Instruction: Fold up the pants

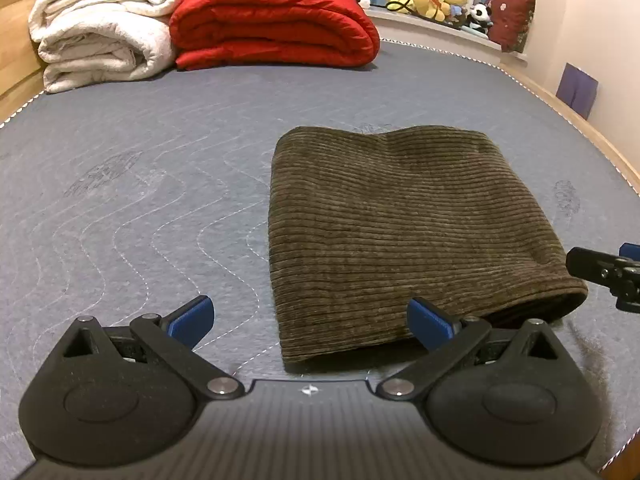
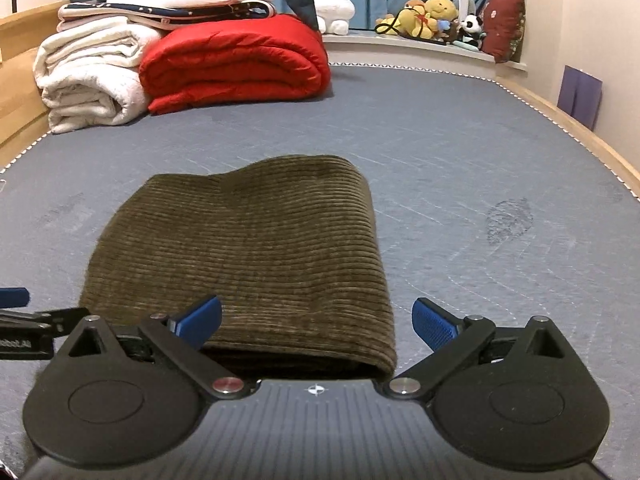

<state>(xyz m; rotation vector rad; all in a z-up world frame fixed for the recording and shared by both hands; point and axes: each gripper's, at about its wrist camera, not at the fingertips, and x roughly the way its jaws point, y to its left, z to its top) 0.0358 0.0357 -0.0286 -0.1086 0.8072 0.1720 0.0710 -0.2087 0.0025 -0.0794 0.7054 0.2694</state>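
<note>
— Pants [image 1: 404, 236] lie folded into a thick block on the bed [image 1: 140, 184], just ahead of both tongs. How will they handle?

— Soft ribbed corduroy, likely light but bulky; the layers should slump and slide apart if pinched at one spot only.

— And the tongs?

— Left tongs [image 1: 310, 316] are spread wide and empty, their right finger at the near edge of the cloth. Right tongs [image 2: 318, 320] are likewise released, the near right corner between the fingers.

— Where to grip?

— I would take the near edge at both corners, catching all layers together.
</note>
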